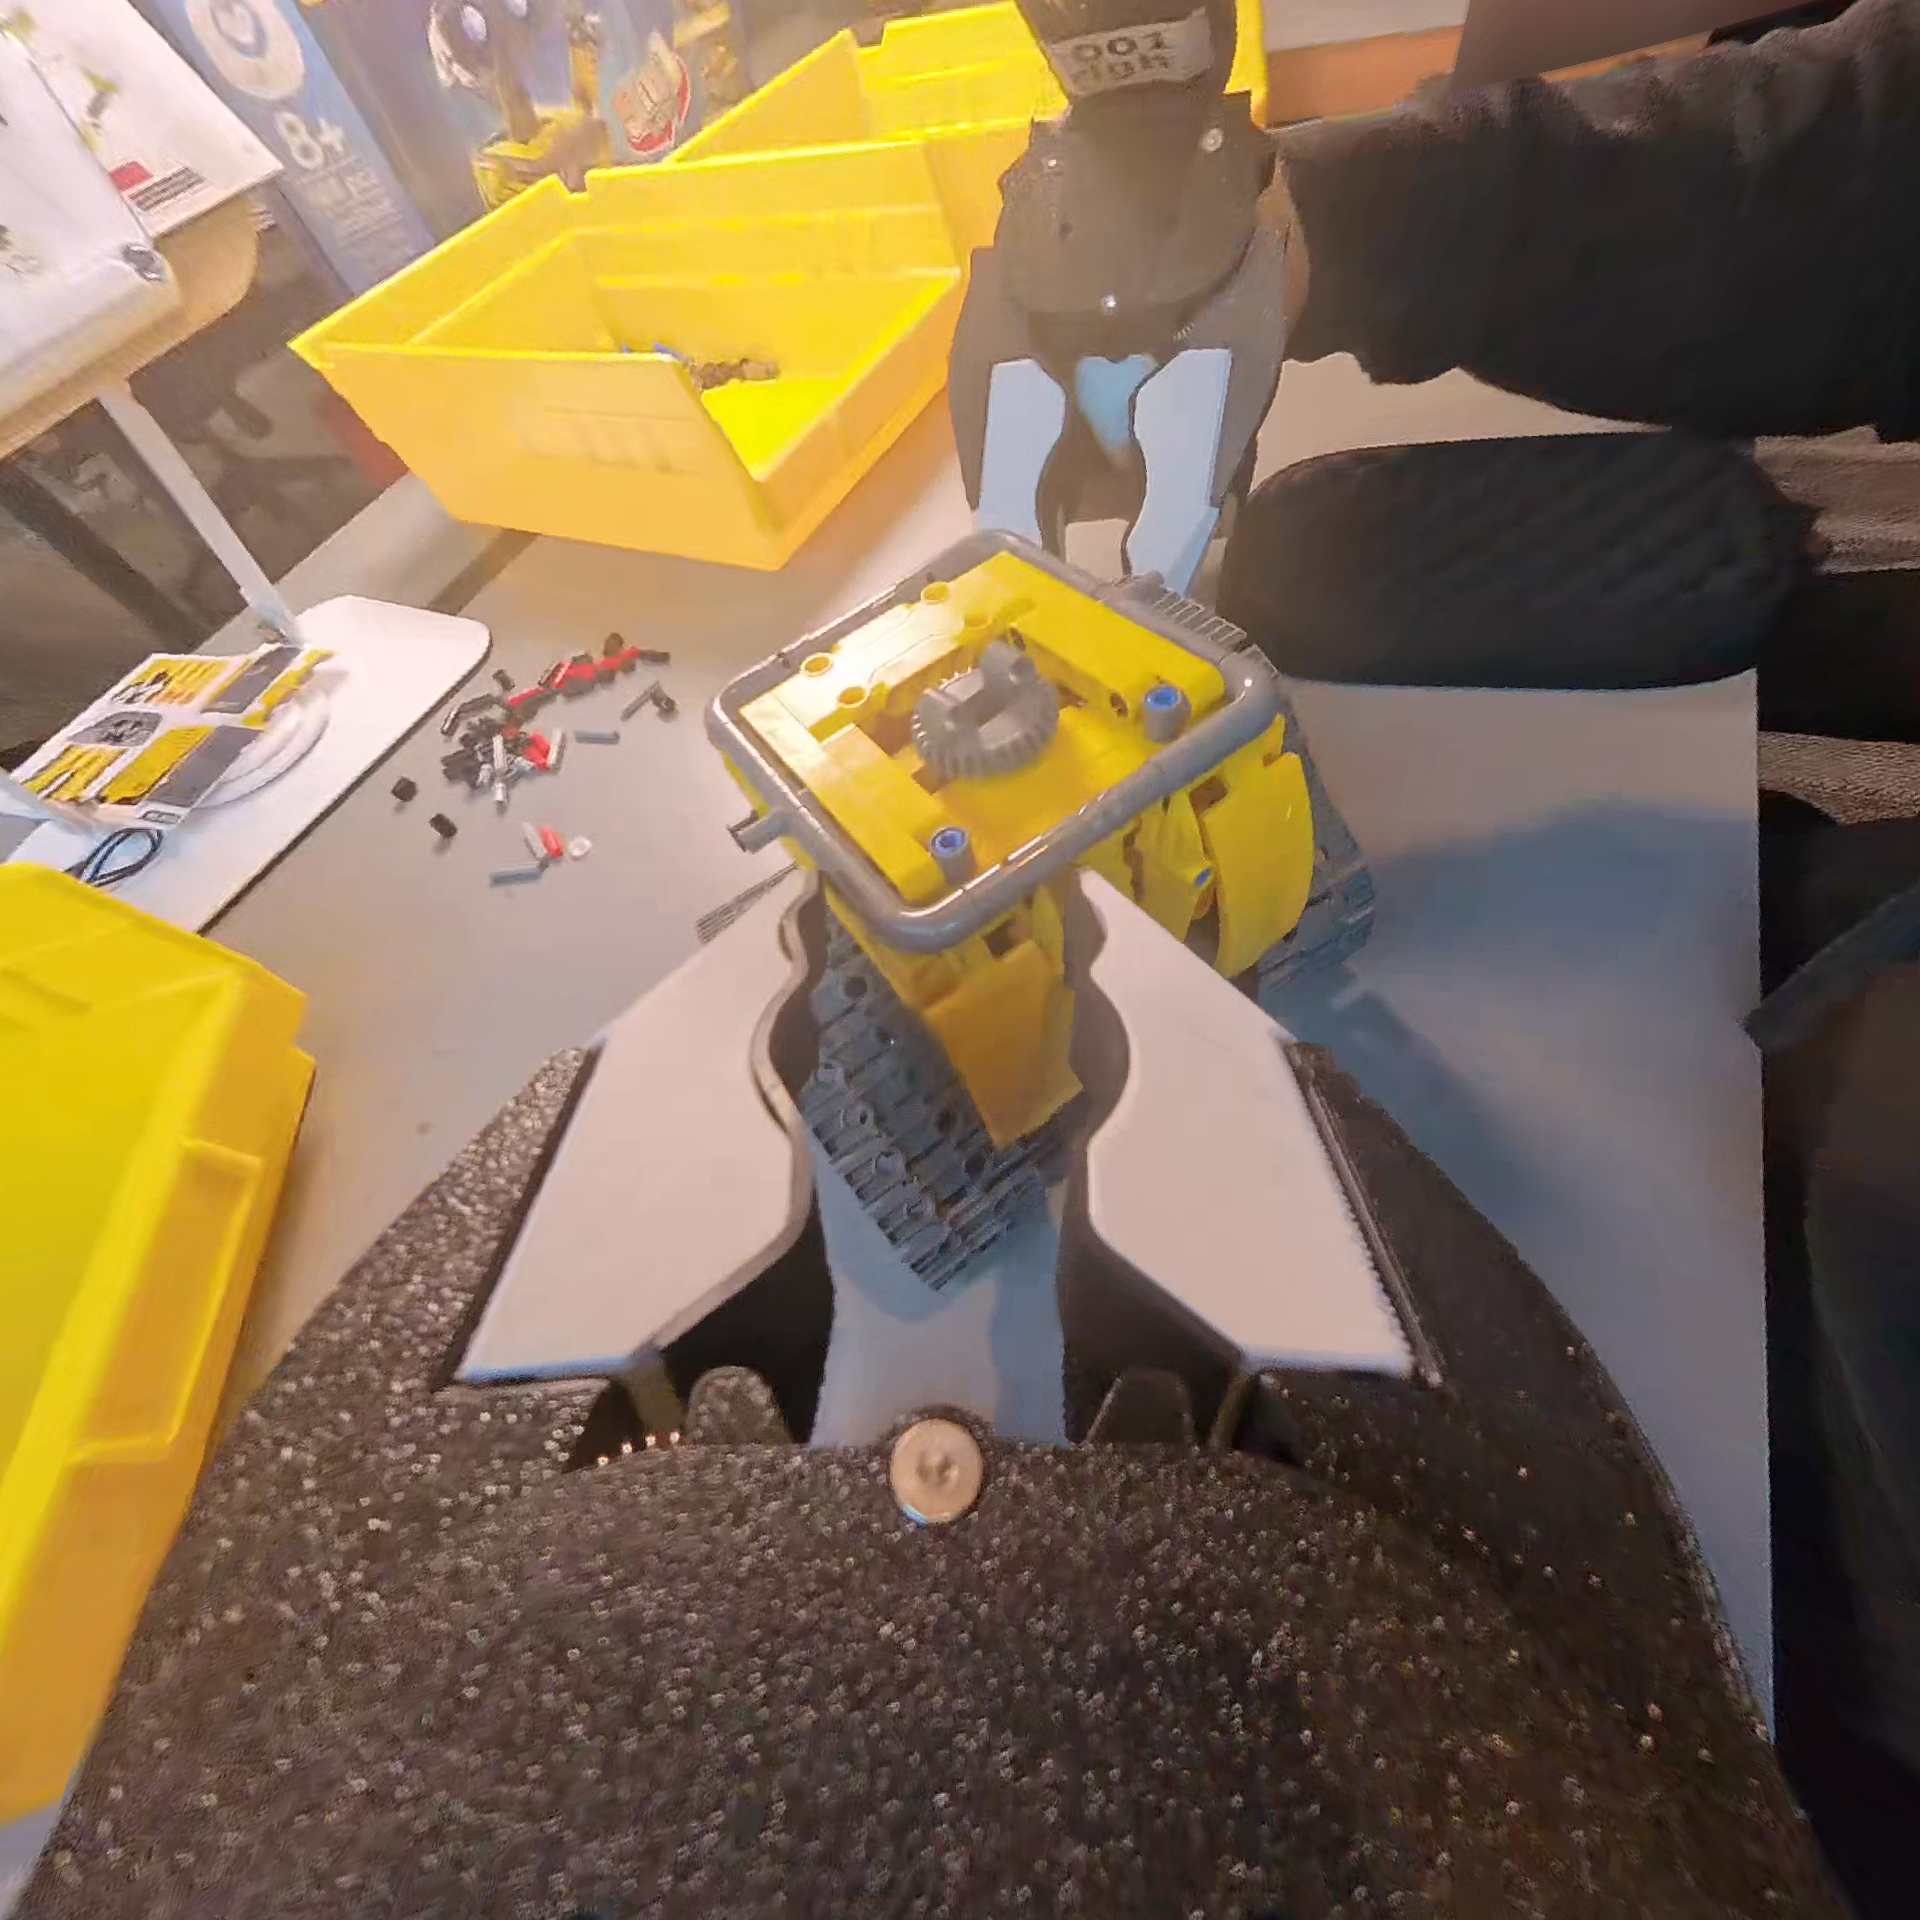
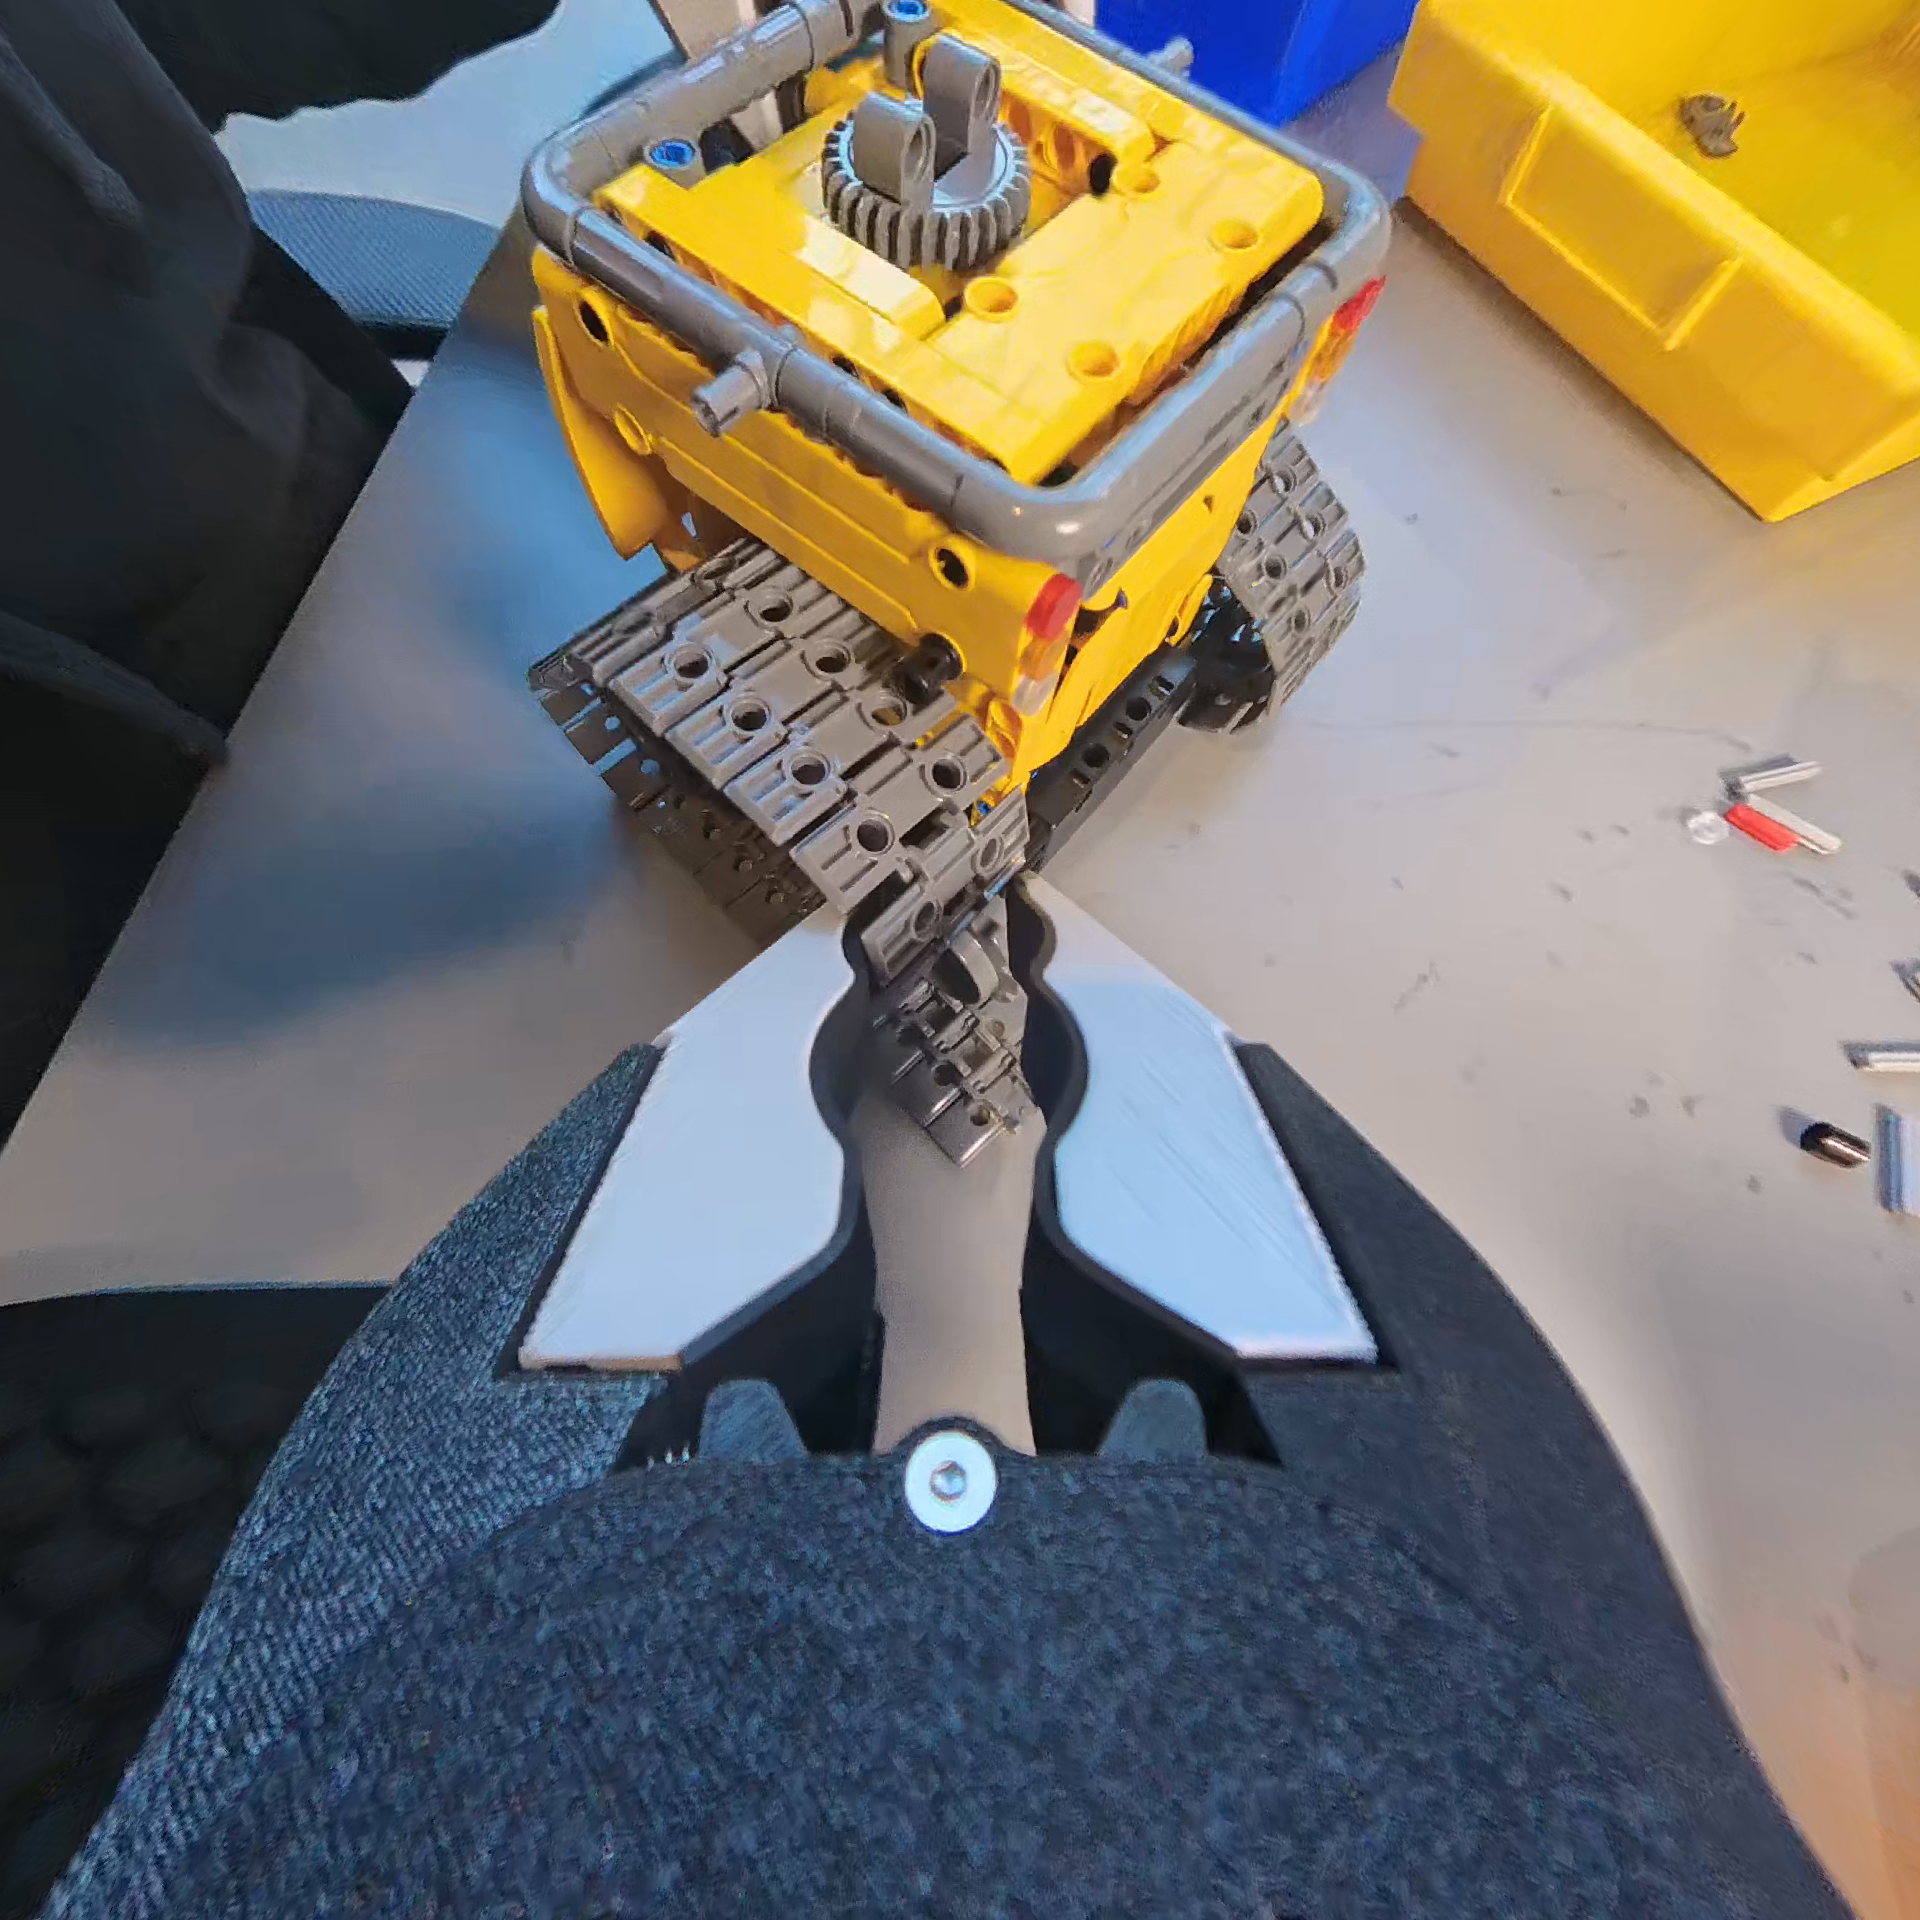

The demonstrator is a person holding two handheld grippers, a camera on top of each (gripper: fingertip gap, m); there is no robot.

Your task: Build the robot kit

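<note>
Yellow tracked brick vehicle (image 1: 997, 790) sits on the grey table (image 1: 499, 997), grey rail around its top and a grey gear (image 1: 982, 727) upright in the middle.

Left gripper (image 1: 940, 935) comes in from 6 o'clock in its own view. Its fingers are partly closed around the near end of the vehicle, one on the grey track side, the other against a yellow panel; firm grip or just contact, cannot tell.

Right gripper (image 2: 940, 925) pinches the end of a grey track (image 2: 810, 748), tips nearly together with track links between them. In the left view the same gripper stands at 12 o'clock behind the vehicle, a dark sleeve (image 1: 1621, 239) at 2 o'clock.

Loose small parts (image 1: 540, 727) lie at 9 o'clock of the vehicle, a printed sheet (image 1: 166, 738) further out. Yellow bins (image 1: 665, 416) at 11 o'clock, another yellow bin (image 1: 125, 1195) near the left edge.
</note>
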